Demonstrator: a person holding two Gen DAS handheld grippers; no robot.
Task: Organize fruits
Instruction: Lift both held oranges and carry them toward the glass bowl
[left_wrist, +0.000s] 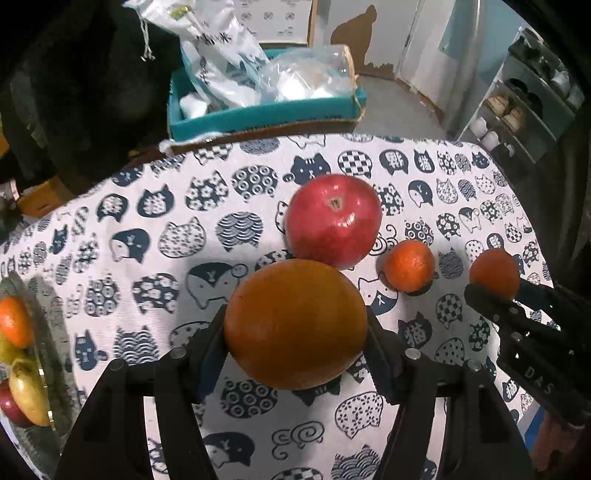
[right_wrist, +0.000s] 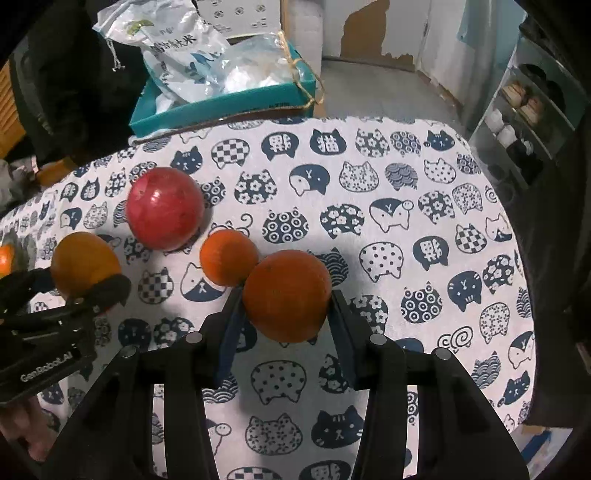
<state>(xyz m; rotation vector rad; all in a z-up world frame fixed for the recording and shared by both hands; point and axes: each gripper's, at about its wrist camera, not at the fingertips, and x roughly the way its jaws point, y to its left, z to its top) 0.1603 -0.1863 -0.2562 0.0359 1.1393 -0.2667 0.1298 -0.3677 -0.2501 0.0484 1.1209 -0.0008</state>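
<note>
Four round fruits over the cat-print tabletop (left_wrist: 155, 229)

A big orange (left_wrist: 295, 323) sits squeezed in the left hand-held gripper (left_wrist: 295, 350). A small orange (right_wrist: 286, 295) sits in the right hand-held gripper (right_wrist: 286, 317). Between them lie a red apple (left_wrist: 334, 219) and a tiny orange (left_wrist: 409, 265).

The left gripper (left_wrist: 295, 332) clamps a large orange (left_wrist: 295, 323) above the cat-print tablecloth (left_wrist: 147, 258). Behind it sits a red apple (left_wrist: 334, 219), with a small tangerine (left_wrist: 409, 265) to its right (another tangerine (left_wrist: 494, 272) rests in the right gripper (left_wrist: 496, 295)).
</note>
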